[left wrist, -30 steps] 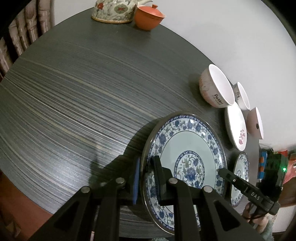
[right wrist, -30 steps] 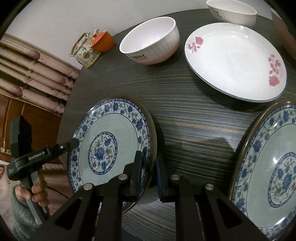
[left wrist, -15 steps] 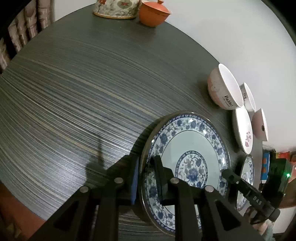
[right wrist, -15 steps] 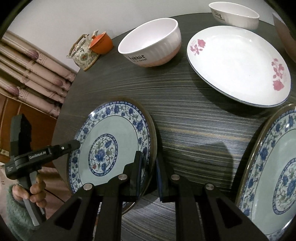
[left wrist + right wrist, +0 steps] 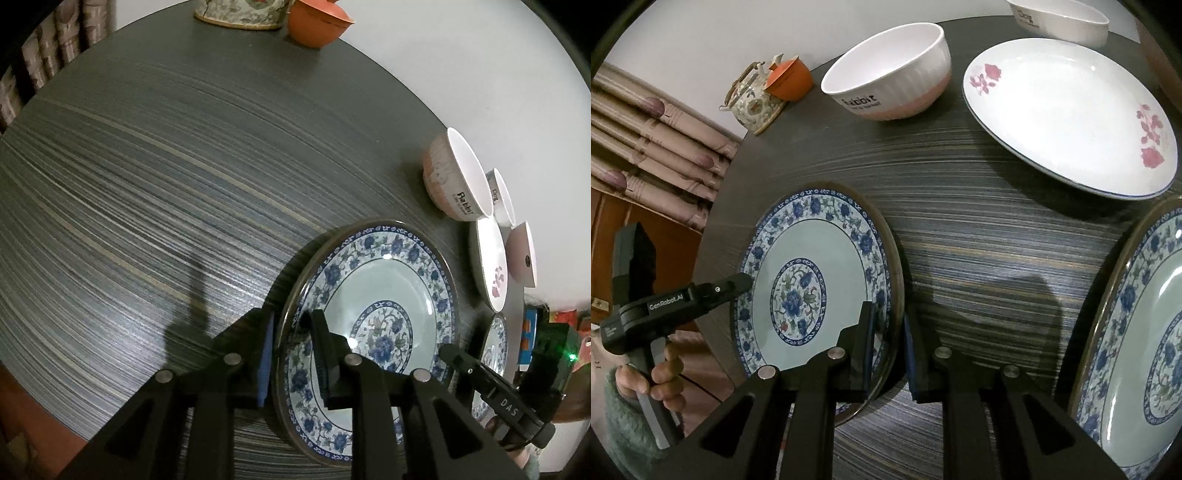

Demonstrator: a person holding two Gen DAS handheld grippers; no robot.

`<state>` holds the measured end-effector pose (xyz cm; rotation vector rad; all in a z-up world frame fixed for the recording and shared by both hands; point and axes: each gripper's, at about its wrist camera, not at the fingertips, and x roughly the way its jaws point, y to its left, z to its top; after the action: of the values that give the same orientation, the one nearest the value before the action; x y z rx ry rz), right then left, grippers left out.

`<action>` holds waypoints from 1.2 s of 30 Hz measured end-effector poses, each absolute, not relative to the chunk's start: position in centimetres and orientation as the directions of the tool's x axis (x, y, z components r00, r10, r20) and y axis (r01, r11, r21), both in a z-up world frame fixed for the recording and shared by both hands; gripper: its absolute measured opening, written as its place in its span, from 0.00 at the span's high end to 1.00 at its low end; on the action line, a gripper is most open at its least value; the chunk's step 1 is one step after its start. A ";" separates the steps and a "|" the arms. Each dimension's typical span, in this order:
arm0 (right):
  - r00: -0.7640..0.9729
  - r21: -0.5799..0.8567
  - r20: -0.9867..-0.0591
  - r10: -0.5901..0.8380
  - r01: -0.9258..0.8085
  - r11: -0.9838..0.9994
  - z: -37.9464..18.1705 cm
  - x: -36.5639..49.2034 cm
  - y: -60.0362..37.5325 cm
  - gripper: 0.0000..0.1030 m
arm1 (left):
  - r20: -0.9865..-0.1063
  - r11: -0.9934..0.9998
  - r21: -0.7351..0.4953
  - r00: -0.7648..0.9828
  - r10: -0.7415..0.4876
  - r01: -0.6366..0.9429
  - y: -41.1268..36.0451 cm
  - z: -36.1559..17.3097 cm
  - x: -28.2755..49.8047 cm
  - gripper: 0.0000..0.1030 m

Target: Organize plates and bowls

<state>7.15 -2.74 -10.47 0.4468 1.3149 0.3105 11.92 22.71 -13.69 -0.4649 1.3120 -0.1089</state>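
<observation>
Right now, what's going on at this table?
Both tools are gripping the same blue floral plate by opposite rims. The left tool pinches one edge, the right tool the other, and the plate looks tilted off the dark table. A second blue plate, a rose plate and bowls sit untouched nearby.

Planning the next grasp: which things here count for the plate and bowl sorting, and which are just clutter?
Job: held blue floral plate, second blue floral plate, pink-flower plate, Rabbit bowl, far bowl, left gripper, right gripper.
Clutter: teapot, orange cup.
</observation>
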 end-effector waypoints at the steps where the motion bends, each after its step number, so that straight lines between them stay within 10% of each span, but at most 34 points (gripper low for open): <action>1: 0.233 0.479 -0.857 0.460 0.030 0.877 -10.5 7.2 -2.7 0.84 | -0.904 0.905 -0.385 0.271 -0.330 -0.182 22.7 -13.6 11.9 0.80; 18: 0.348 0.393 -0.860 0.373 -0.013 0.919 -6.7 5.4 -4.0 0.59 | -0.874 0.992 -0.121 0.479 -0.084 -0.046 17.0 -5.9 8.6 0.52; 36: 0.520 0.141 -0.850 0.086 0.067 0.988 -0.1 -1.4 -10.6 0.52 | -0.839 0.981 -0.154 0.509 -0.191 0.115 4.9 -3.5 3.1 0.51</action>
<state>-1.38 -10.60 -0.12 0.1639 1.0257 0.0117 3.14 4.92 -3.53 -0.0820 1.0201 -0.1848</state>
